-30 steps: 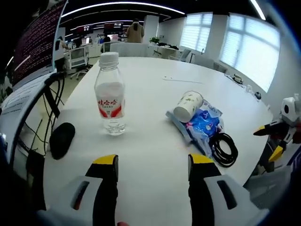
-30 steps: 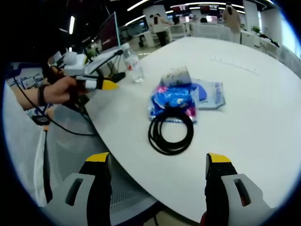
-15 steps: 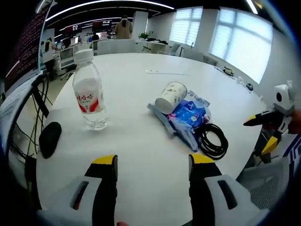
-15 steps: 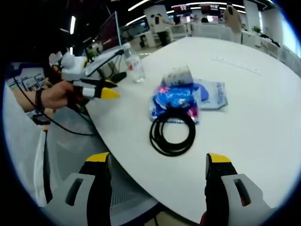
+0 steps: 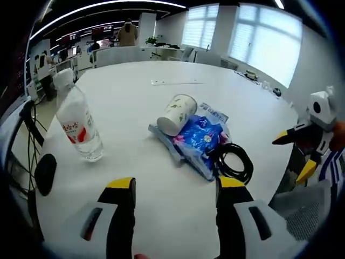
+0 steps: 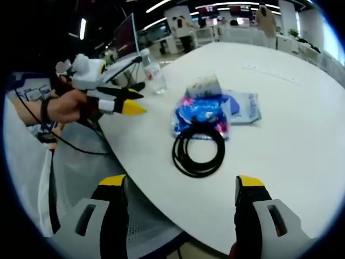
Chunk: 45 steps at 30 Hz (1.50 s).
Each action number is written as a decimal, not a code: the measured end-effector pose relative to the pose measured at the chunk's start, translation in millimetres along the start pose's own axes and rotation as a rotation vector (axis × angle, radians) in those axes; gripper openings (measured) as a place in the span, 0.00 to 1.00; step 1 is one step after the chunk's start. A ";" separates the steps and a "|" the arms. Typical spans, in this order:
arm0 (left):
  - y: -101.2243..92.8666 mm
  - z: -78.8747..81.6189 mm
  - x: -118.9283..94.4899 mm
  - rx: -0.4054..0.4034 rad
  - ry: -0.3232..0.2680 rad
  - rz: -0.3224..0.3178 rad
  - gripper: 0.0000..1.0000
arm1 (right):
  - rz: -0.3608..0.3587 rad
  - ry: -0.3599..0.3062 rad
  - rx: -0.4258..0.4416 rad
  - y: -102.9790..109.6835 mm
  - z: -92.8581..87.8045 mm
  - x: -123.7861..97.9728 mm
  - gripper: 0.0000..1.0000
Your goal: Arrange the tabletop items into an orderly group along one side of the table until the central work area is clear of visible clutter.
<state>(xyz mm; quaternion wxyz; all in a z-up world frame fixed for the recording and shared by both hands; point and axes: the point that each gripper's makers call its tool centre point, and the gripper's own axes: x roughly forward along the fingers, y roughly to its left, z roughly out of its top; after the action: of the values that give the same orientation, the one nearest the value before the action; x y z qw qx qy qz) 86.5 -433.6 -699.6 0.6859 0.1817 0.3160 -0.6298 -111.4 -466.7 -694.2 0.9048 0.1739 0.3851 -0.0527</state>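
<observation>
since a second ago the left gripper (image 5: 175, 191) has been swung rightward, so that the paper cup (image 5: 176, 113) and blue packets (image 5: 202, 141) are now seen ahead of its jaws and the water bottle (image 5: 78, 126) has slid toward the view's left; in the right gripper view its yellow tips have been carried further over the desk (image 6: 291, 113) edge. both pairs of jaws are held apart and nothing is gripped; the right gripper (image 6: 183, 202) is kept back at the near edge.

the clutter is gathered mid-desk: the cup lies on its side against the packets, with the black cable coil (image 6: 197, 149) touching their near edge. the bottle stands apart, near a dark mouse (image 5: 45, 172).

a likely risk: the cup could be rolled away if nudged from the side, and the cable could be dragged with the packets.
</observation>
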 end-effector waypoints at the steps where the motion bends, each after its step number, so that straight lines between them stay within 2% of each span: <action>1: -1.2 3.0 1.8 0.001 -0.005 -0.002 0.60 | -0.001 -0.004 0.001 -0.1 1.0 -0.6 0.81; 8: -6.5 15.3 12.1 0.005 -0.014 -0.013 0.59 | -0.017 -0.015 0.014 -3.7 -2.5 -8.9 0.80; 16: -2.4 30.4 26.7 0.028 -0.011 -0.019 0.58 | -0.029 -0.017 0.049 -6.6 -13.4 -14.5 0.80; 20: -2.5 40.0 34.4 0.019 -0.020 -0.026 0.57 | -0.030 -0.028 0.067 -6.1 -12.4 -15.0 0.79; 31: -11.9 53.2 55.1 -0.021 -0.019 -0.044 0.55 | -0.036 -0.041 0.087 -8.1 -14.5 -19.1 0.79; 39: -7.3 70.8 74.5 -0.050 -0.026 -0.045 0.55 | -0.053 -0.056 0.113 -8.7 -20.7 -24.9 0.79; 45: -6.9 82.3 86.0 -0.063 -0.030 -0.059 0.55 | -0.069 -0.051 0.133 -13.8 -32.1 -32.6 0.79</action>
<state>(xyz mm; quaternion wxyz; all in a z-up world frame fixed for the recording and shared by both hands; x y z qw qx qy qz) 97.2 -552.3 -695.1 0.6771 0.1413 0.3303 -0.6422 -159.1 -469.4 -695.4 0.8985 0.2190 0.3632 -0.1136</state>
